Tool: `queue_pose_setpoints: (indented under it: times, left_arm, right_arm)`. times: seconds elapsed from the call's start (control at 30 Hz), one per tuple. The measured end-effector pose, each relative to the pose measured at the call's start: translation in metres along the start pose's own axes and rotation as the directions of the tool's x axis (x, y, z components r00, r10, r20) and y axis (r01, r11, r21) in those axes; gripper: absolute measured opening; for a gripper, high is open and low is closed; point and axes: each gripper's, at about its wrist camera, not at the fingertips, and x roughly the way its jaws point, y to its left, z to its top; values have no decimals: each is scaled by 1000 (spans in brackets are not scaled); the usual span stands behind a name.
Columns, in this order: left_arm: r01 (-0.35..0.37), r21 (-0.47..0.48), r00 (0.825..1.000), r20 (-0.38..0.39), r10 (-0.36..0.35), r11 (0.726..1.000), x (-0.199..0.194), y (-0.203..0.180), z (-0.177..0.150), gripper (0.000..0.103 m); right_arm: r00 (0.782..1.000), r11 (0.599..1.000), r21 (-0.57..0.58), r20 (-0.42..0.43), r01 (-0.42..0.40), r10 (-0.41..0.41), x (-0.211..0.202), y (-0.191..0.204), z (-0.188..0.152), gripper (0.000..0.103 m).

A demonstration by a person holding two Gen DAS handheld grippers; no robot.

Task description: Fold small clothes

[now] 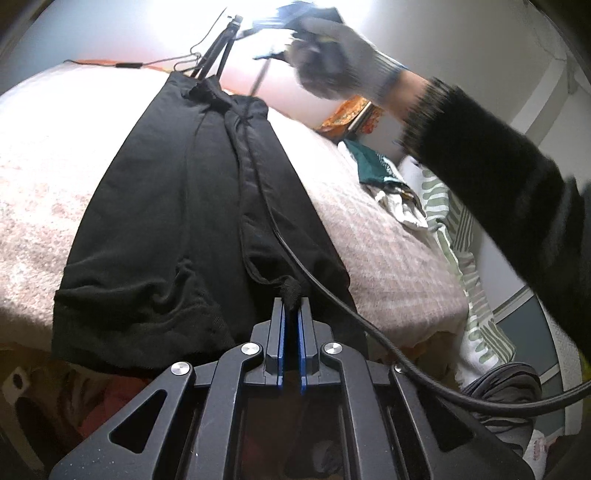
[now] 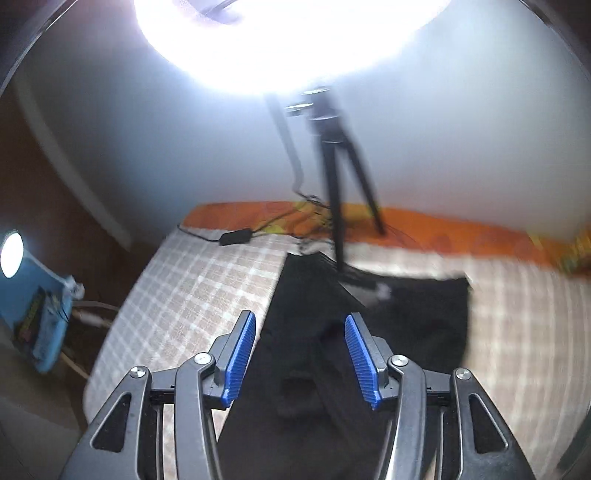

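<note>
A black garment lies stretched lengthwise on the pink checked bed cover. My left gripper is shut on a pinch of its near edge, close to the bed's front edge. In the left wrist view the right gripper is raised high above the garment's far end, held by a gloved hand. In the right wrist view my right gripper is open and empty, hovering above the black garment; this view is blurred.
A black tripod stands at the garment's far end, with cables and a power brick beside it. A pile of other clothes lies on the bed's right. A black cable crosses the garment. A bright lamp glares overhead.
</note>
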Motion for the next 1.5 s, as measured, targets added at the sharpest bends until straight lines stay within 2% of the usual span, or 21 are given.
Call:
queue_pose_setpoints:
  times: [0.07, 0.17, 0.3, 0.43, 0.5, 0.7, 0.83, 0.9, 0.93, 0.97, 1.03, 1.13, 1.27, 1.5]
  left_arm:
    - [-12, 8, 1000, -9, 12, 1000, -4, 1, 0, 10]
    - [-25, 23, 1000, 3, 25, 999, -16, 2, -1, 10]
    - [-45, 45, 999, 23, 44, 998, -36, 7, 2, 10]
    - [-93, 92, 994, 66, 87, 991, -56, 14, 12, 10]
    - [-114, 104, 991, 85, 105, 988, -62, 18, 18, 10]
    - [-164, 178, 983, 112, 146, 970, -77, 29, 40, 10]
    - [-183, 190, 981, 96, 167, 964, -79, 40, 53, 25]
    - [-205, 192, 977, 97, 189, 960, -79, 45, 56, 25]
    - [-212, 195, 977, 80, 199, 958, -77, 49, 57, 27]
    - [-213, 197, 977, 69, 203, 957, -76, 51, 58, 34]
    - [-213, 203, 977, 36, 210, 956, -71, 58, 57, 41]
    - [-215, 220, 974, -17, 224, 952, -62, 62, 50, 41]
    - [-174, 186, 976, -95, 194, 967, -57, 70, 39, 41]
    - [-163, 124, 974, -140, 180, 979, -53, 84, 29, 40]
  right_arm:
    - [1000, 999, 46, -14, -2, 3, -9, -16, -18, 53]
    - [1000, 997, 72, -20, 14, -13, -21, -36, -48, 53]
    - [998, 992, 127, -52, -20, 26, -34, -50, -90, 51]
    - [998, 998, 69, -65, -15, 20, -51, -37, -124, 48]
    - [996, 998, 57, -73, -38, 42, -61, -30, -142, 47]
    - [994, 998, -50, -100, -45, 40, -95, -5, -214, 46]
    - [991, 993, -110, -131, -31, 17, -111, 11, -266, 46]
    - [991, 990, -144, -133, 12, -31, -116, 15, -286, 46]
    - [989, 985, -164, -130, 45, -67, -118, 17, -296, 46]
    - [988, 982, -177, -127, 66, -90, -121, 17, -303, 46]
    - [986, 980, -181, -130, 84, -108, -126, 15, -319, 46]
    - [983, 982, -162, -139, 94, -117, -131, 9, -335, 46]
    - [985, 990, -110, -142, 84, -99, -135, 2, -350, 46]
    - [986, 996, -64, -156, 55, -65, -130, -2, -367, 46]
